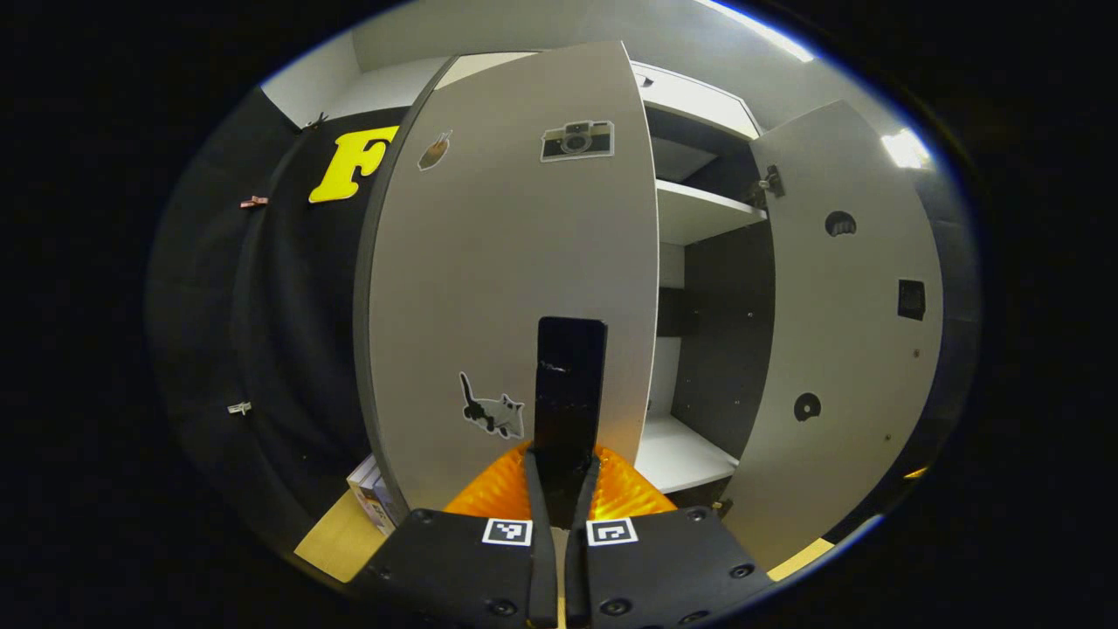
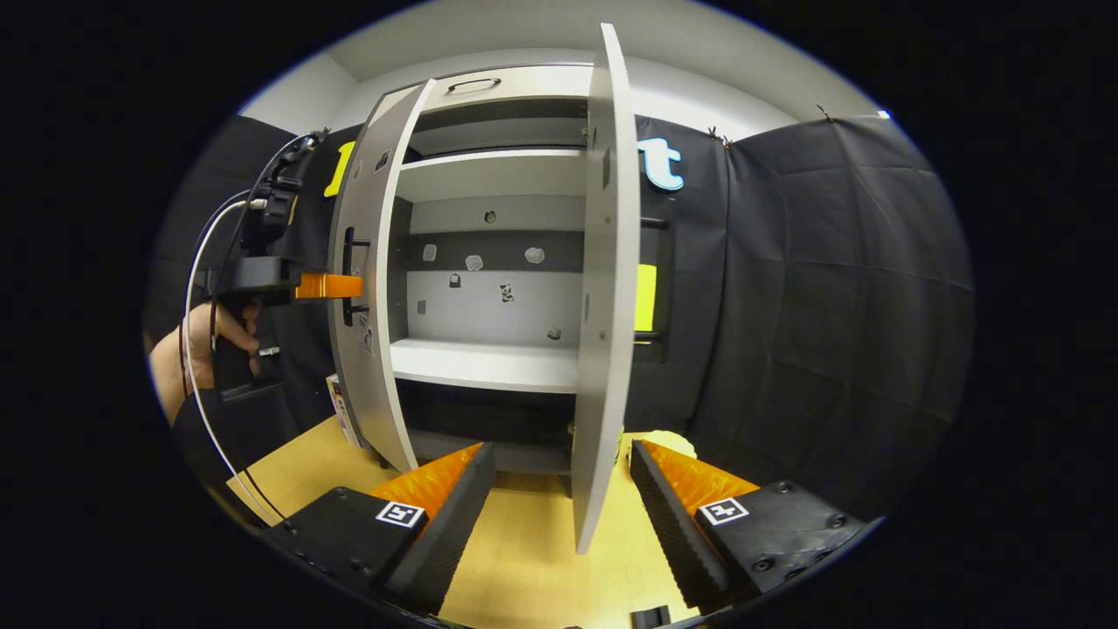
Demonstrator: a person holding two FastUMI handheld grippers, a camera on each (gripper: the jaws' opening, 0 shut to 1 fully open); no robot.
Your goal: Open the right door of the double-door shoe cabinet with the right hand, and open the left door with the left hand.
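The left door [image 1: 515, 288] is the step in hand: my left gripper [image 1: 563, 489] has its fingers [image 1: 540, 515] closed on the door's dark handle [image 1: 569, 384], which stands upright at 12 o'clock above them. In the right gripper view this door [image 2: 371, 332] is partly swung out at 10 o'clock, with the left gripper [image 2: 327, 286] and the hand [image 2: 196, 349] holding it just beside the door's outer face. I judge the next move to be a continued pull along the hinge arc until the door stands as wide as the other, then a release.

The right door [image 2: 603, 288] stands edge-on to my right gripper [image 2: 559, 498], fully open; its lower edge hangs between my spread fingers [image 2: 450, 507], which hold nothing. I judge this half complete.

The shoe cabinet [image 2: 489, 183] is pale grey with dark inner panels. It stands on the yellow floor [image 2: 515, 559] at 12 o'clock in the right gripper view. Its shelves [image 2: 485, 362] are bare. Stickers mark the left door: a camera [image 1: 577, 140] and a cat [image 1: 493, 411].
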